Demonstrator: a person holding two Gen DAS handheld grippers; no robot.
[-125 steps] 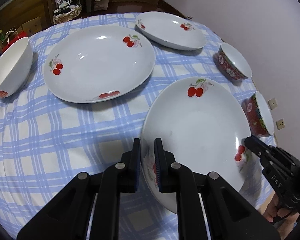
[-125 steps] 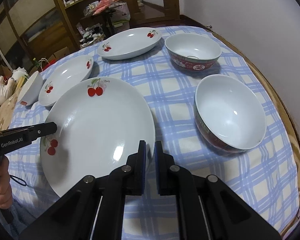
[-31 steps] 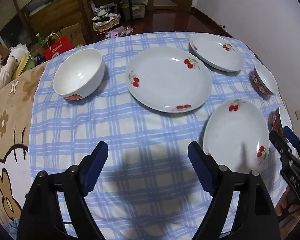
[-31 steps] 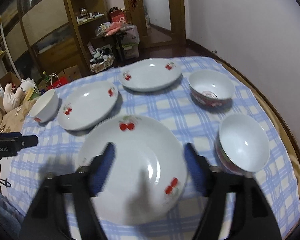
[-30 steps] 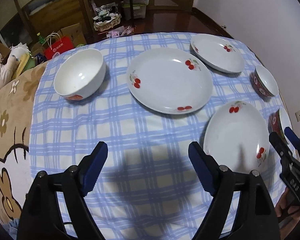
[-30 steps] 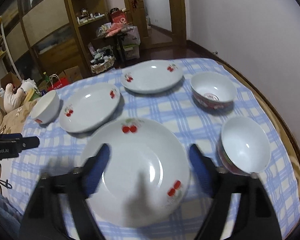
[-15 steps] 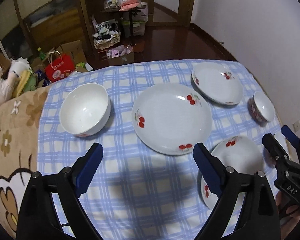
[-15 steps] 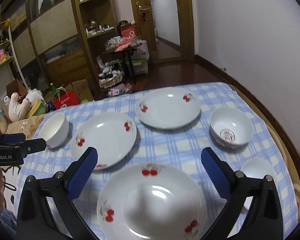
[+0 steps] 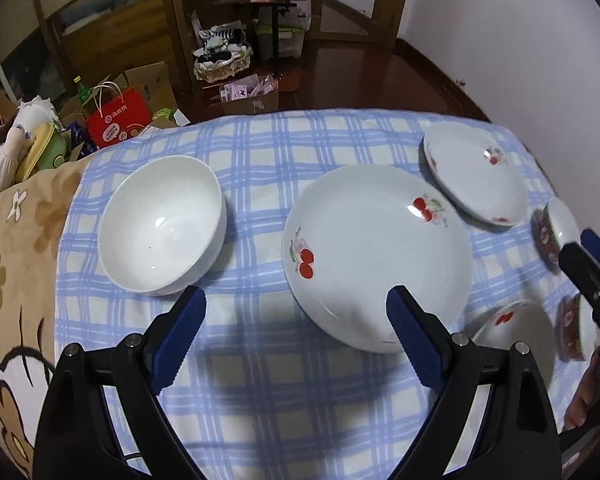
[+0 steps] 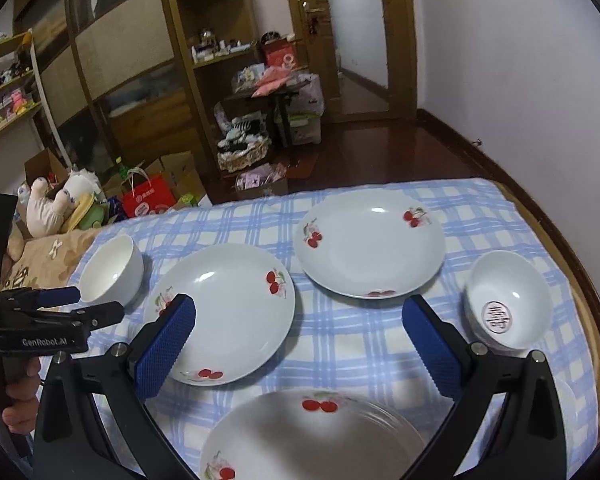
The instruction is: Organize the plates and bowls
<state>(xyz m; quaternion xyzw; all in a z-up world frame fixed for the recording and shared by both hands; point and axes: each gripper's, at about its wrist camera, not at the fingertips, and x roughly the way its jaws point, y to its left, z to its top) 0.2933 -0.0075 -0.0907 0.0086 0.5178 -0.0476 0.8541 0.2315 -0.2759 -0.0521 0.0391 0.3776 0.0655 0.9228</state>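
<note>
Fingers of left gripper point(image 9: 296, 336) and right gripper point(image 10: 300, 344) now spread wide, empty; earlier both pinched the near plate point(image 10: 312, 436). Plate released on checked tablecloth point(image 9: 256, 184), near right. Middle plate point(image 9: 376, 260) likely next; nothing stacked yet.

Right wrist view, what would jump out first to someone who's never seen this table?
Three white cherry-print plates on the blue checked tablecloth: the middle plate, the far plate, and the near plate at the bottom edge. A plain white bowl sits at the far left, a red-patterned bowl at the right. Both the right gripper and left gripper are wide open, holding nothing.
</note>
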